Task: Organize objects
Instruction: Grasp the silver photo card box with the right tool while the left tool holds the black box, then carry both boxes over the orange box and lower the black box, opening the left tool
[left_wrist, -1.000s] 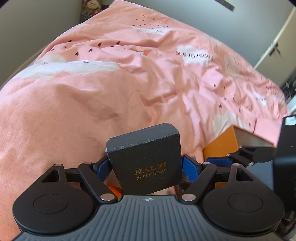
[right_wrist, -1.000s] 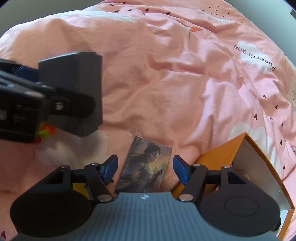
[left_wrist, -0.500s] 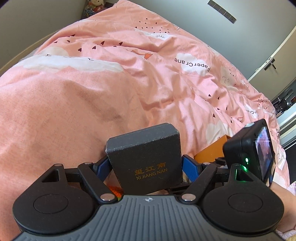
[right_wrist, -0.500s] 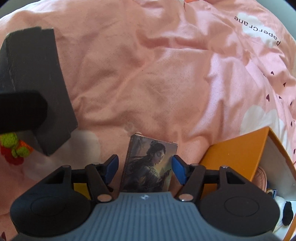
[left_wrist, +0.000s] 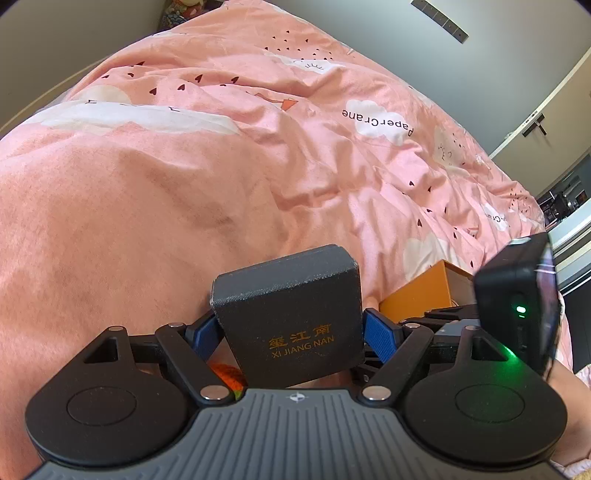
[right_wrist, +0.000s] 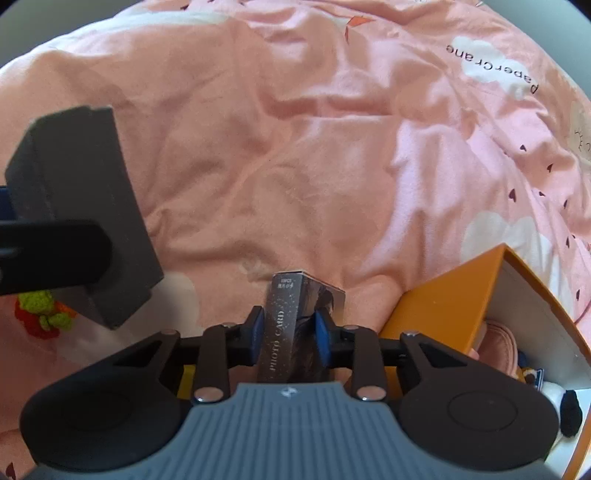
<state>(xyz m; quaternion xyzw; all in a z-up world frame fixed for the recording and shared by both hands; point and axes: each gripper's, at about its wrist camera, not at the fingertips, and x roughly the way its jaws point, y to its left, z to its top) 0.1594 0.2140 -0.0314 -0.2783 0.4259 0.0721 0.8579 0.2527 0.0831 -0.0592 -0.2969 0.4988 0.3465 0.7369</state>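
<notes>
Our right hand-held gripper (right_wrist: 289, 334) is closing on the photo card box (right_wrist: 295, 332) standing on the bed (right_wrist: 295, 166); we should squeeze squarely, then lift toward the orange box (right_wrist: 461, 295). Our left hand-held gripper (left_wrist: 291, 332) clamps the dark box (left_wrist: 291, 314)

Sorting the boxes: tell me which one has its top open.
The orange box on the right. It stands open with things showing inside, while the grey box and the photo card box are closed, each held in tongs.
</notes>
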